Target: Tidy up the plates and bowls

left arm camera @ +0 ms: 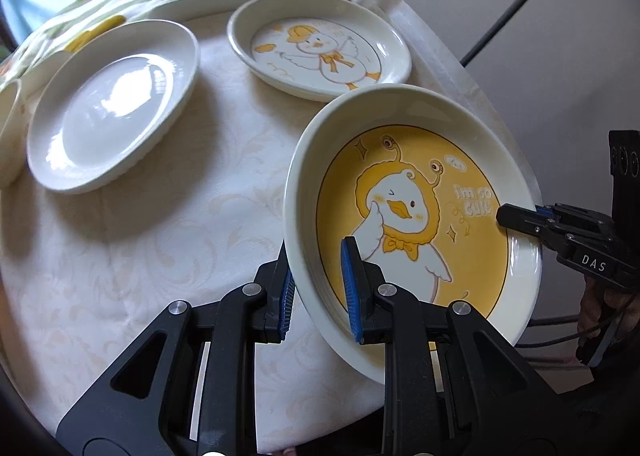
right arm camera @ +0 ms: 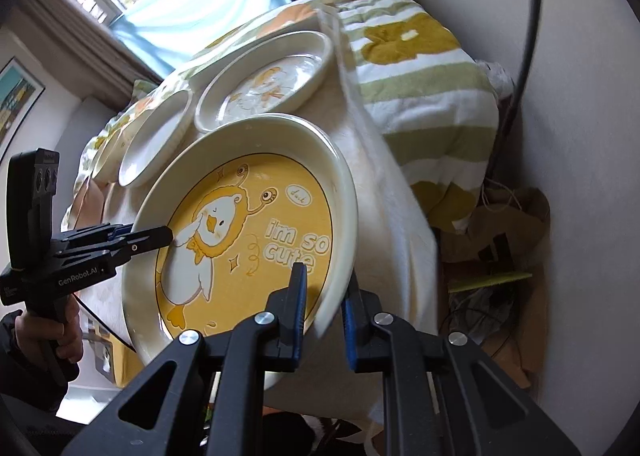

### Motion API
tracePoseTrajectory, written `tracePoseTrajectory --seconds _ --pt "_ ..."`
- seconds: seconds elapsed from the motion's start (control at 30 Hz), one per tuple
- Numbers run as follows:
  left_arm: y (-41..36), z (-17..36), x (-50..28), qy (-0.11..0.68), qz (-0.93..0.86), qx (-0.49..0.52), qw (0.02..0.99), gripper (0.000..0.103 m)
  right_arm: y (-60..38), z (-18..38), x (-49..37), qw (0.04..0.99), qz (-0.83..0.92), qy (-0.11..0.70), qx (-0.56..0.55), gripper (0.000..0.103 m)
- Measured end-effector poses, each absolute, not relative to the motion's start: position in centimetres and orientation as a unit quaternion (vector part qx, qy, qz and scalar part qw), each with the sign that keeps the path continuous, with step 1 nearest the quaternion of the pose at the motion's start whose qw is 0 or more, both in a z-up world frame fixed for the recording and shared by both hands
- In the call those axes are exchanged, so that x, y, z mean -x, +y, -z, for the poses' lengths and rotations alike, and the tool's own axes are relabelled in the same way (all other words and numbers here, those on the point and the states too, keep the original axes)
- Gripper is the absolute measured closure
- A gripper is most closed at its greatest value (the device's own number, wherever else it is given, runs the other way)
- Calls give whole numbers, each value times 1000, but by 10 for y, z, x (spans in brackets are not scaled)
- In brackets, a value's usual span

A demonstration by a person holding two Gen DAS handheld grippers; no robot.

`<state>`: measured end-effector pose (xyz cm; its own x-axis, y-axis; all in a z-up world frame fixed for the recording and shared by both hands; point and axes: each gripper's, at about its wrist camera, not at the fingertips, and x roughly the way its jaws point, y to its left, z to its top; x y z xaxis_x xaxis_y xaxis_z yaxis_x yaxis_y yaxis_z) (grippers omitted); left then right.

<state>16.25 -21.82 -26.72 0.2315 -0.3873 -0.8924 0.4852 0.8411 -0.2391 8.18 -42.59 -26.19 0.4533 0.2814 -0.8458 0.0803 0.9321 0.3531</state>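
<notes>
With both grippers' jaws clamped on the round yellow duck-print ceramic plate [left arm camera: 416, 224], you've stacked nothing yet; the plain white plate [left arm camera: 112, 104] at upper left and the pale duck plate [left arm camera: 320, 44] still wait on the tabletop [left arm camera: 168, 240].

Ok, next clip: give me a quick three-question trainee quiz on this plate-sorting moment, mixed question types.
1. True or false: the yellow duck plate lies flat on the tablecloth.
2. Multiple choice: what grips the yellow duck plate? A) left gripper only B) right gripper only C) both, on opposite sides of the rim.
3. Short answer: which plate lies nearest the raised one, the plain white plate or the white duck plate?

Key
1. False: it is tilted, lifted off the cloth.
2. C: each pair of jaws is shut on the rim.
3. The white duck plate.
</notes>
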Motion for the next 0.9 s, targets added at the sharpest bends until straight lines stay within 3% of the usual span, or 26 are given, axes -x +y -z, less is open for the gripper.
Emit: tracePoseTrajectory --seconds 0.5,0.9 --pt "-65 209 -136 530 174 9 830 84 -311 215 -129 837 -167 507 -119 88" --pt "65 252 -142 561 109 52 819 84 -171 252 -160 804 -230 541 -86 88"
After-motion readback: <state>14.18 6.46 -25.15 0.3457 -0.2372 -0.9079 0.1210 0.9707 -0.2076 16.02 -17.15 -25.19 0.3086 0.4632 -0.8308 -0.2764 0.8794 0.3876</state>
